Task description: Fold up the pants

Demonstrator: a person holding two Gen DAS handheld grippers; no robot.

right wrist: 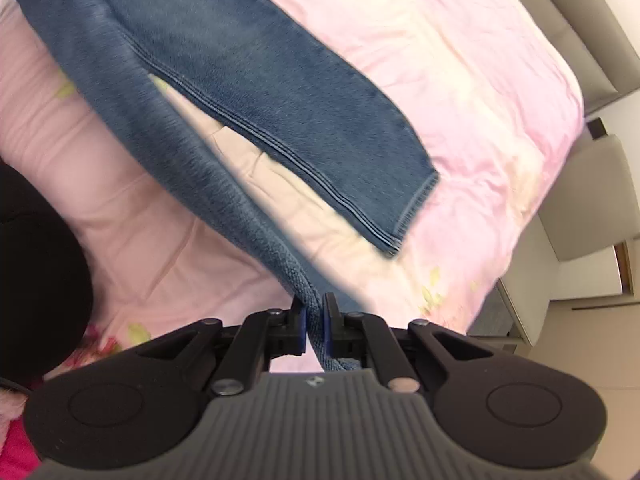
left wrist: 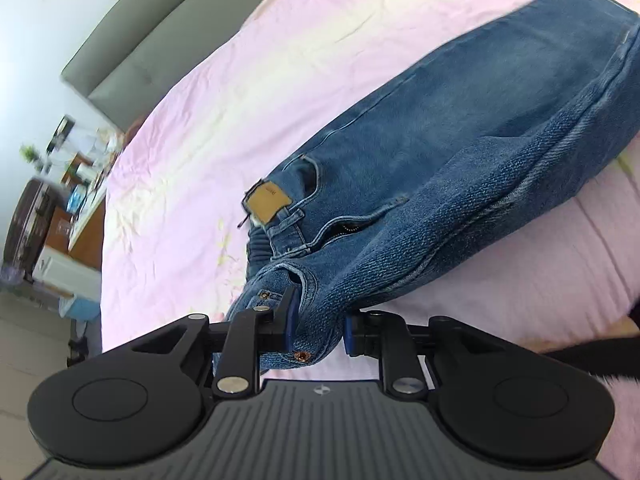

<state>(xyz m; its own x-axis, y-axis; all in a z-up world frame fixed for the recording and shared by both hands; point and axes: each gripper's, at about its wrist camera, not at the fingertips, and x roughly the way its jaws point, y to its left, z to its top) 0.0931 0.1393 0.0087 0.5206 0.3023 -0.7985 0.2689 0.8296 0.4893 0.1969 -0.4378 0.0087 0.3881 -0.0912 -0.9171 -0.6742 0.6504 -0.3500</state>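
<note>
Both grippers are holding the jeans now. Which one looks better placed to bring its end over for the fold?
Probably the right hand-held gripper: it pinches one thin leg of the jeans, light to carry. The left hand-held gripper holds the bulky waist.

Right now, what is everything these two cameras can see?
blue denim jeans: one, blue, lifted over the bed, one leg hanging free
tan leather patch: one, tan, on the waistband
pink quilted bedspread: one, pink, covering the bed
grey padded headboard: one, grey, at the bed's far end
cluttered wooden side table: one, brown, beside the bed
left gripper: black, shut on the waistband
right gripper: black, shut on a leg hem
</note>
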